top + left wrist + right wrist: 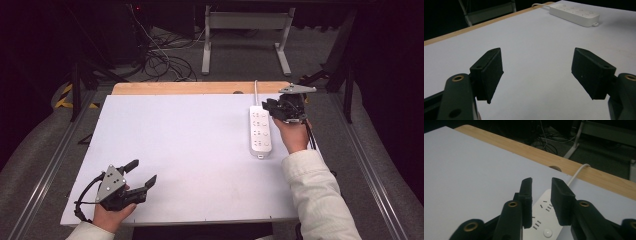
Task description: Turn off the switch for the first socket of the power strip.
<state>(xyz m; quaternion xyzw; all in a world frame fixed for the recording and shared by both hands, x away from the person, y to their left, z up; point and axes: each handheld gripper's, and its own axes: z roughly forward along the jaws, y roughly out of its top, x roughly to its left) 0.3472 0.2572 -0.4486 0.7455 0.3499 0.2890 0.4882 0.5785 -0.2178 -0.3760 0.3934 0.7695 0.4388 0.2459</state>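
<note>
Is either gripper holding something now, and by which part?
Nothing is held. The left gripper is wide open above the table; the right gripper hovers, narrowly open, over the white plastic power strip.

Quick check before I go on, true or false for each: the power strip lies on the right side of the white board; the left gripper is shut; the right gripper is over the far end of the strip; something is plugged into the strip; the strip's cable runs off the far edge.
1. The power strip lies on the right side of the white board. True.
2. The left gripper is shut. False: its jaws stand wide apart, with nothing between them.
3. The right gripper is over the strip's far end. True.
4. A plug sits in the strip. False: the sockets in view are empty.
5. The strip's cable runs off the far edge. True.
</note>
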